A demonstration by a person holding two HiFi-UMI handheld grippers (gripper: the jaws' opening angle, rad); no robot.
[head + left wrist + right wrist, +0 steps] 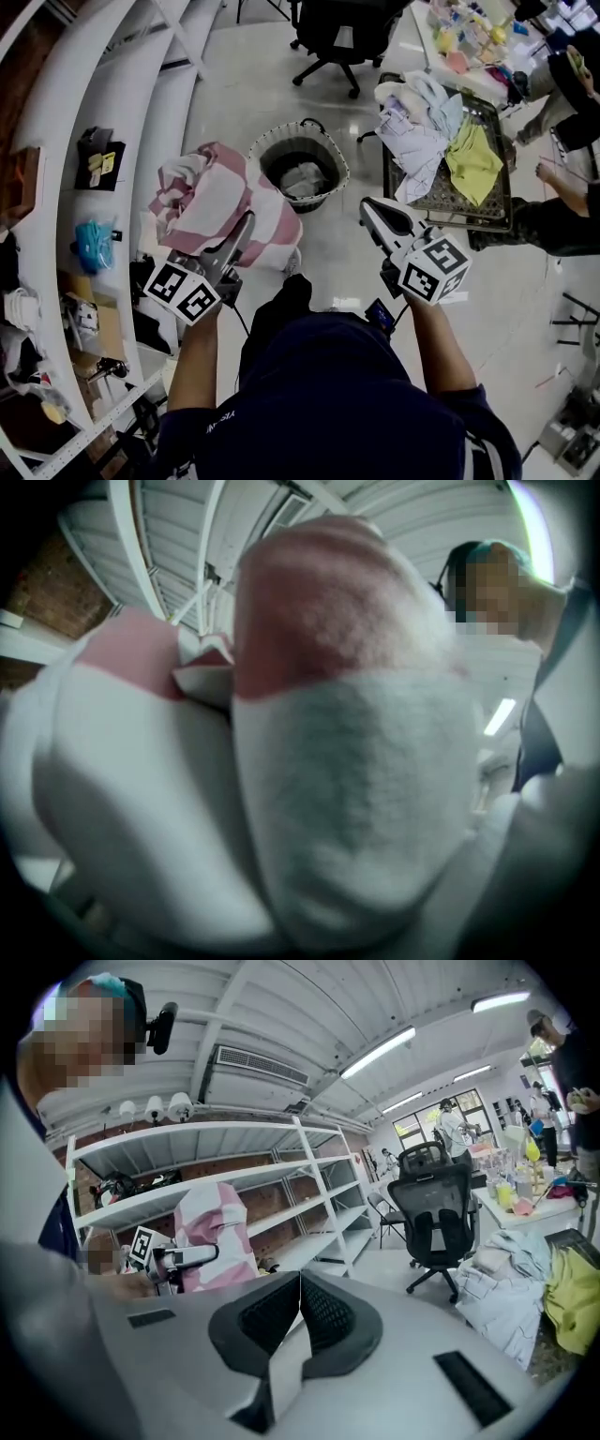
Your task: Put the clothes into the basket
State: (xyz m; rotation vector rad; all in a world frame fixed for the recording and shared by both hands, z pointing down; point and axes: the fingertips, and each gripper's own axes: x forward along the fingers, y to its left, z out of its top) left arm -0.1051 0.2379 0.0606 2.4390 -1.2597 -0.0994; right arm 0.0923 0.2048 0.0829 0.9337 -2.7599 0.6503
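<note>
A pink and white checked garment [214, 206] hangs bunched from my left gripper [246, 225], which is shut on it to the left of the basket. In the left gripper view the same garment [347, 761] fills the picture and hides the jaws. The round woven basket [270, 142] stands on the floor ahead, with a pale piece of clothing [305, 180] inside. My right gripper [371, 210] is to the right of the basket; its jaws [298, 1302] are shut with the pads together and nothing between them.
A wire cart [487, 214] at the right carries a heap of white clothes [417, 127] and a yellow-green one [473, 161]. White shelving [84, 150] runs along the left. A black office chair [342, 37], a cluttered table [469, 42] and another person [567, 202] are farther off.
</note>
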